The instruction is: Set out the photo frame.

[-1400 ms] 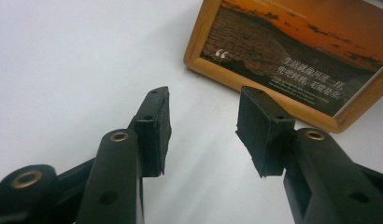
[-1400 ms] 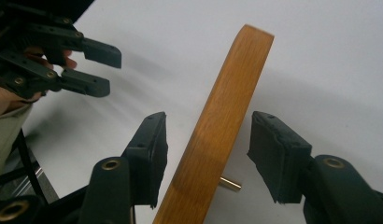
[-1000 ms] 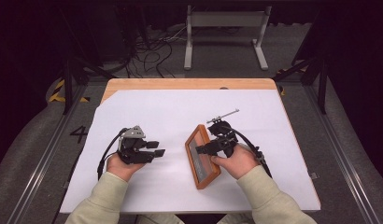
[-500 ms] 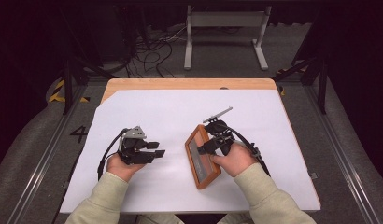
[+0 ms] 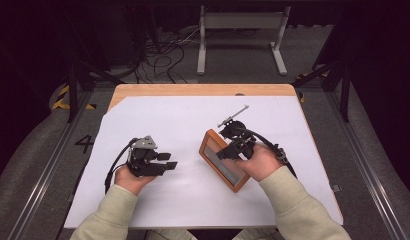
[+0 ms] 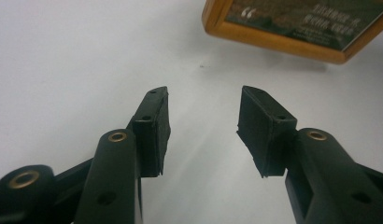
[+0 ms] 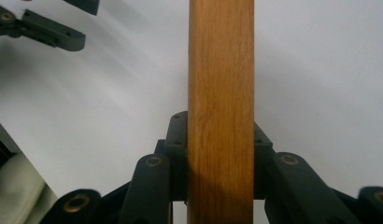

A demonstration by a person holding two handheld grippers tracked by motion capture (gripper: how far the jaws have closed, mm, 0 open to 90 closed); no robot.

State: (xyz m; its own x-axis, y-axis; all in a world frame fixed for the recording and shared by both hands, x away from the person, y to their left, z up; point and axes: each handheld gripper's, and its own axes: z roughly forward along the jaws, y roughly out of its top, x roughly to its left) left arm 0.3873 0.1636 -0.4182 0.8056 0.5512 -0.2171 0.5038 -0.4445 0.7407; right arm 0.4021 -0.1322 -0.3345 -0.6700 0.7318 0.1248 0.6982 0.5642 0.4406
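Observation:
A wooden picture frame (image 5: pixel 216 151) with a dark printed picture sits at the middle of the white sheet, tilted, with its right long side lifted. My right gripper (image 5: pixel 228 152) is shut on that raised side. In the right gripper view the frame's wooden edge (image 7: pixel 221 84) runs straight up between the jaws of the right gripper (image 7: pixel 221 154). My left gripper (image 5: pixel 168 161) rests on the sheet to the frame's left, open and holding nothing. In the left gripper view the left gripper (image 6: pixel 203 126) points at bare sheet, with the frame's corner (image 6: pixel 273 39) farther off at the upper right.
The white sheet (image 5: pixel 168 120) covers most of a wooden table (image 5: pixel 193 90). Beyond the far edge are dark floor, loose cables (image 5: pixel 163 47) and a metal stand (image 5: pixel 240 30). Both forearms in pale sleeves come in from the near edge.
The right hand has turned slightly and the frame's raised side has shifted a little with it. The left gripper has stayed where it was, open.

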